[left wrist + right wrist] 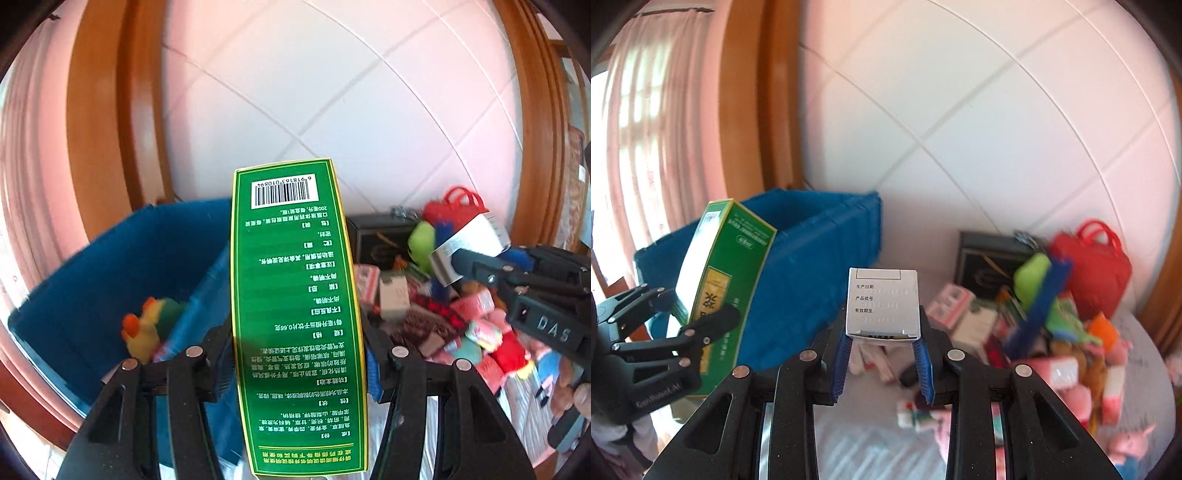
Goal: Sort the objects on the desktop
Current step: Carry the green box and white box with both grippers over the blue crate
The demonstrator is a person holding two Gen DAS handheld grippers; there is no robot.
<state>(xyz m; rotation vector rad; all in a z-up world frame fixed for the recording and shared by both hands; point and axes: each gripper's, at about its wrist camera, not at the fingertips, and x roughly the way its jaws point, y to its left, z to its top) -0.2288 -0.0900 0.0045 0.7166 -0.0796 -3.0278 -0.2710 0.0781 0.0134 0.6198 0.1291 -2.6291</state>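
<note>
My left gripper (297, 354) is shut on a tall green box (295, 314) with a barcode and printed text; the box stands up between its fingers. The same green box (724, 280) and left gripper (698, 328) appear at the left of the right wrist view, in front of a blue bin (812, 266). My right gripper (882, 338) is shut on a small white box (882, 302) with printed dates. In the left wrist view the white box (469, 247) and the right gripper (476, 267) hang above the pile of toys.
The blue bin (110, 266) holds a yellow-and-green plush toy (147, 328). To its right lies a pile of small boxes, plush toys (1071, 332), a red bag (1093, 266) and a black box (986, 258). A tiled white wall and wooden frames stand behind.
</note>
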